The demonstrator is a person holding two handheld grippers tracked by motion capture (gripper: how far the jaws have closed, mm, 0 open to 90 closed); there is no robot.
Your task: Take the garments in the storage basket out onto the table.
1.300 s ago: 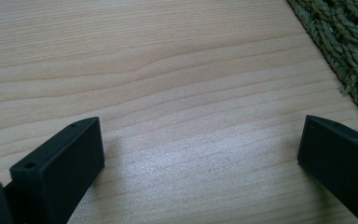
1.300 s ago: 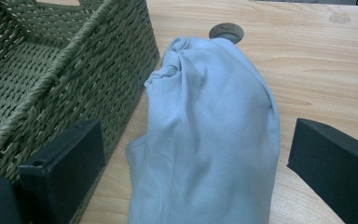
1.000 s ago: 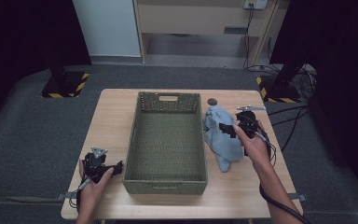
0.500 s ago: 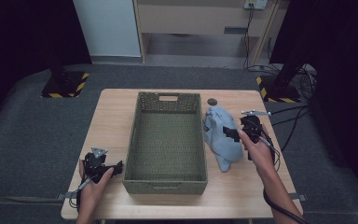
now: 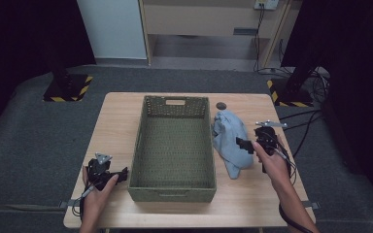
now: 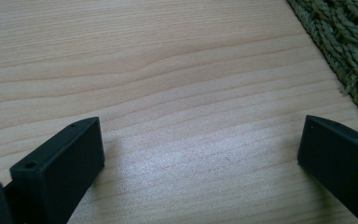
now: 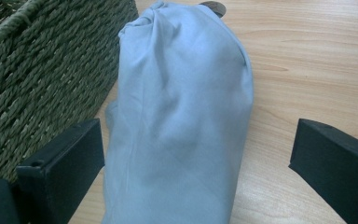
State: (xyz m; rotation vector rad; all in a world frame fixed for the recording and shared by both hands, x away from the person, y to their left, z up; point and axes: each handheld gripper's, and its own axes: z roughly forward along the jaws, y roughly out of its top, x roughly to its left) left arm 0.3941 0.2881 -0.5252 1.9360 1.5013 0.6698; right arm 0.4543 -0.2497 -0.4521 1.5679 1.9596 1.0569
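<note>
A wooden table [image 5: 252, 204] carries a green woven basket [image 5: 173, 145] at its middle, long side running near to far; just right of the basket, against its wall, lies a crumpled light blue cloth [image 5: 229, 140]; a small dark round thing [image 5: 220, 105] sits beyond the cloth at the far edge; the right gripper [image 5: 243, 144] sits at the cloth's right, jaws spread wide around it; the left gripper [image 5: 121, 173] rests near-left of the basket, jaws wide over bare wood.

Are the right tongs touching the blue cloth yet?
Cannot tell. In the right gripper view the right tongs stand open astride the blue cloth; bare table shows by the right jaw, but the left jaw's gap is unclear.
</note>
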